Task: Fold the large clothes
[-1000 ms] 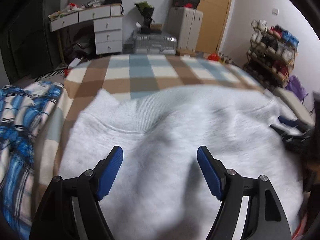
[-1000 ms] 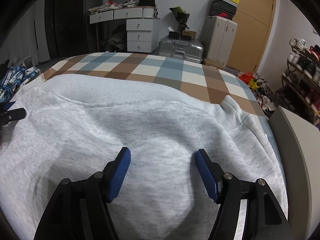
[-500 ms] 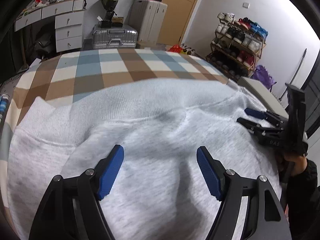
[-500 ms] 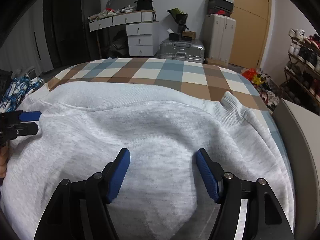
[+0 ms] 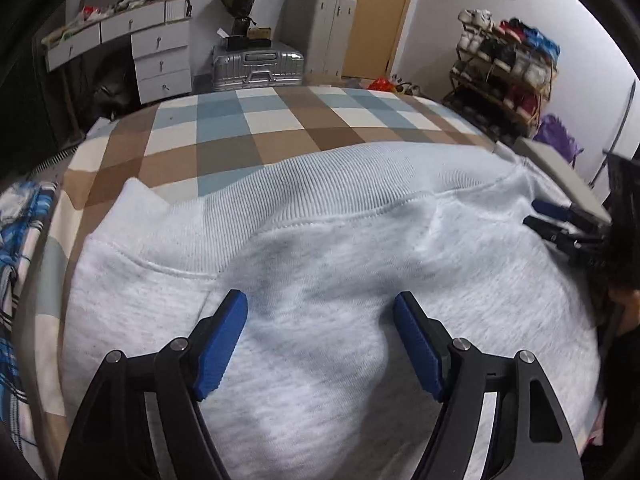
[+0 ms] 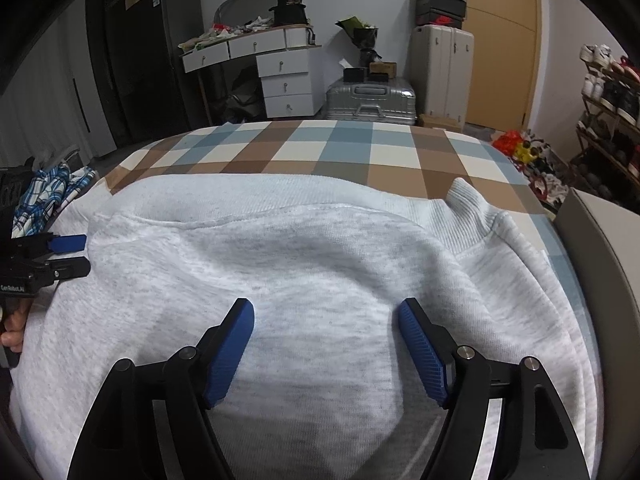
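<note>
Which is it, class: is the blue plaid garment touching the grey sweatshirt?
Apart: the left wrist view shows the blue plaid garment separated from the grey sweatshirt by checked bedcover.

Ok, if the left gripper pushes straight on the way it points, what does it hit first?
Most likely the light grey knit sweatshirt spread on the checked bedspread; the left gripper is open, nothing held.

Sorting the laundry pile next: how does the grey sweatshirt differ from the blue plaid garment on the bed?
The grey sweatshirt is plain heathered grey; the blue plaid garment is blue-and-white checked. The sweatshirt lies spread across the bed's middle, under both claws; the plaid garment is bunched at the edge, left in both views. The sweatshirt shows a ribbed band; the plaid shows none. Both rest on the checked bedcover.
</note>
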Available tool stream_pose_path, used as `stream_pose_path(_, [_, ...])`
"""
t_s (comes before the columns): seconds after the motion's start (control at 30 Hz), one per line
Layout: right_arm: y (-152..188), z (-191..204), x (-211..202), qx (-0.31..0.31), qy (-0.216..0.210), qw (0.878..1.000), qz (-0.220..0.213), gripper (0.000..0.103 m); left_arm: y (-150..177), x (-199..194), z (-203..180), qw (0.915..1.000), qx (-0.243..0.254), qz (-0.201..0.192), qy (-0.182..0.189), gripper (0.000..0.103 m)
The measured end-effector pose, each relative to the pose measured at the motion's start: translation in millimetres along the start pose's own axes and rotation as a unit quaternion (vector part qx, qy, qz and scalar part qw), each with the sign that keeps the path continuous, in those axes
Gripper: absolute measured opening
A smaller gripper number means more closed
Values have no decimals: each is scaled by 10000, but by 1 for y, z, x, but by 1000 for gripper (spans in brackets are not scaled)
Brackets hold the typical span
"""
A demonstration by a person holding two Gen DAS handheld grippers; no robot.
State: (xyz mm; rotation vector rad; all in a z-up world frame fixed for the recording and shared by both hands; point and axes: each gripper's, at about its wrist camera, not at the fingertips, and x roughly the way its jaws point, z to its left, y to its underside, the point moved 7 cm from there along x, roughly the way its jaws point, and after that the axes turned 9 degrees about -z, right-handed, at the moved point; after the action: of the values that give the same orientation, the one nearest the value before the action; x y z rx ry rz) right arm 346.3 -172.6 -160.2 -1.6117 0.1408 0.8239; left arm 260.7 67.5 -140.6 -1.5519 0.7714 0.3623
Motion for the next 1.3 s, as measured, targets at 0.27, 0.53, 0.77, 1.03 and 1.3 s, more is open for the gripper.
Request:
stream_pose_path(0.27, [-1,-1,0,75,-69,9999,0,78,-24,-37,-30,9982,243,-536,64,72])
stream_pose_path(0.53, [-1,-2,1,154,-181,9997,-7,81,-36,38,-32,9982,507,-179,-283,72])
stream_pose_path(0.77, [-1,-1,-1,117,-128,9998,-12,82,-29,40,-36,9963,696,-16,-504,78])
stream_pose_path(1.03, [-40,-6,-42,28,29,9991,-432,82,-32,39,-34,9982,483,-33,-345,80])
stream_pose_path(1.3, [-17,-44,46,873,191,9940,632,46,-32,38,-34,9986,433,-40,-298,80])
